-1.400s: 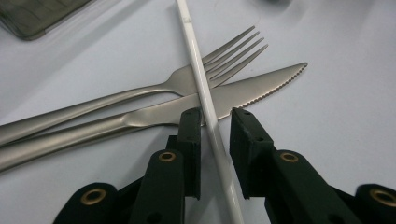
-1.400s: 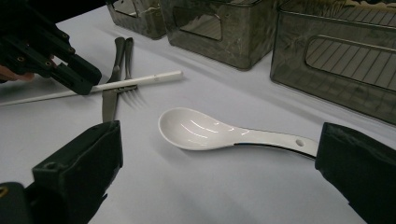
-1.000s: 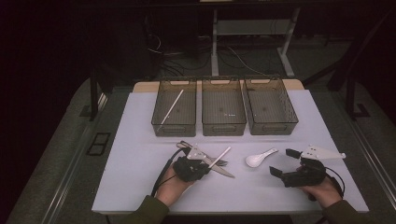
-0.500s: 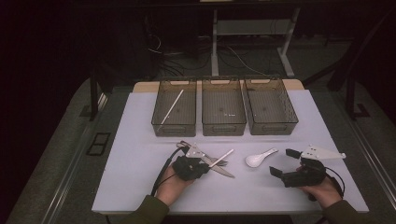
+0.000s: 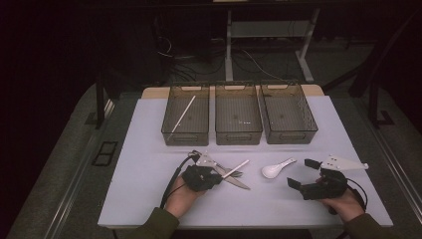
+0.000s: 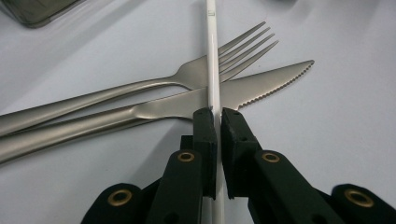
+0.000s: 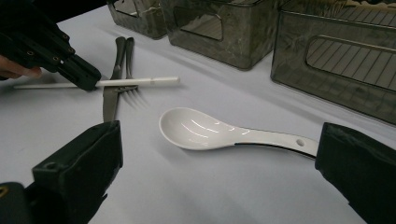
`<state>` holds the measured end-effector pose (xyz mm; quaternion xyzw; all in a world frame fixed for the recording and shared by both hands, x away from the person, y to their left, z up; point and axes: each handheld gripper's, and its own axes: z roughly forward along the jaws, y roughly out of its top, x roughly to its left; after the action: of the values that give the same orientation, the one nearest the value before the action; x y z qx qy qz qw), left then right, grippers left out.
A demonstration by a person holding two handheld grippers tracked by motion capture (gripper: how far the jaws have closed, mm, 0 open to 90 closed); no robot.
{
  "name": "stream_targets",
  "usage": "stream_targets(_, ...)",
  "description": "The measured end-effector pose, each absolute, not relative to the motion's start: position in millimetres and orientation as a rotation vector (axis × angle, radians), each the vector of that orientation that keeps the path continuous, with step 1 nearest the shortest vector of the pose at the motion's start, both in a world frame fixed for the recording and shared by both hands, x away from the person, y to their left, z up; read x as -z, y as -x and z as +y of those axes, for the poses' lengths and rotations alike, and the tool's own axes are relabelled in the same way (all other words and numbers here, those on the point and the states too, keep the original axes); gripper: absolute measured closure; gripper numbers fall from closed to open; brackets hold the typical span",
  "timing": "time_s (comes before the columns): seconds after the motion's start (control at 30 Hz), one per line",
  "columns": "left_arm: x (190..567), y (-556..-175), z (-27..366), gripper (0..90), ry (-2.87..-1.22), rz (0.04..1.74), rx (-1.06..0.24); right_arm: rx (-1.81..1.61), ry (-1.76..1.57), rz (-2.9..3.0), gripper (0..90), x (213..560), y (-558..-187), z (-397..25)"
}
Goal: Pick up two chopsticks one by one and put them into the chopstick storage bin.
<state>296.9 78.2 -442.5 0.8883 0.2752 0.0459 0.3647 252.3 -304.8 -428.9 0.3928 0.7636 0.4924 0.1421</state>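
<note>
Left tongs (image 6: 215,114) pinch the thin white plastic chopstick (image 6: 212,56) clear of steel cutlery; right tongs (image 7: 219,154) stand spread, flanking the white ceramic spoon (image 7: 219,133).

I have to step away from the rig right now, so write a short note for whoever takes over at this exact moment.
Left gripper: shut on the white chopstick, which lies across the fork and knife on the table.
Right gripper: open, holding nothing, fingers either side of the white spoon, not touching it.
Bins: another white chopstick is in the left bin; the middle bin and right bin look empty.
Done: one chopstick binned.
Left, probably: lift the gripped chopstick into the left bin, then sort the fork, knife and spoon.
</note>
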Motion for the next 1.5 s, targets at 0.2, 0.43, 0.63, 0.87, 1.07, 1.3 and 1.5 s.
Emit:
stream_targets(0.2, 437.9, -297.7, 82.1, 84.1, -2.28, 0.684, -0.106, -1.422, -1.133, 2.203, 0.9, 428.8, -252.2, -304.8)
stream_targets(0.43, 432.8, -298.1, 87.1, 84.1, -2.283, 0.661, -0.09, -1.424, -1.134, 2.203, 0.9, 428.8, -252.2, -304.9)
stream_targets(0.63, 428.1, -299.3, 90.1, 84.1, -2.294, 0.641, -0.073, -1.424, -1.132, 2.205, 0.9, 428.9, -252.3, -304.7)
stream_targets(0.87, 422.6, -300.9, 95.0, 84.1, -2.293, 0.628, -0.052, -1.423, -1.132, 2.205, 0.9, 428.9, -252.2, -304.5)
stream_targets(1.07, 414.6, -303.0, 98.7, 84.1, -2.282, 0.617, -0.044, -1.424, -1.136, 2.206, 0.9, 428.9, -252.4, -304.4)
stream_targets(1.3, 408.1, -309.6, 104.0, 84.1, -2.281, 0.616, -0.051, -1.419, -1.136, 2.206, 0.9, 429.4, -252.9, -304.1)
stream_targets(1.5, 402.6, -314.3, 107.7, 84.1, -2.28, 0.617, -0.08, -1.414, -1.132, 2.209, 0.9, 429.7, -253.2, -303.9)
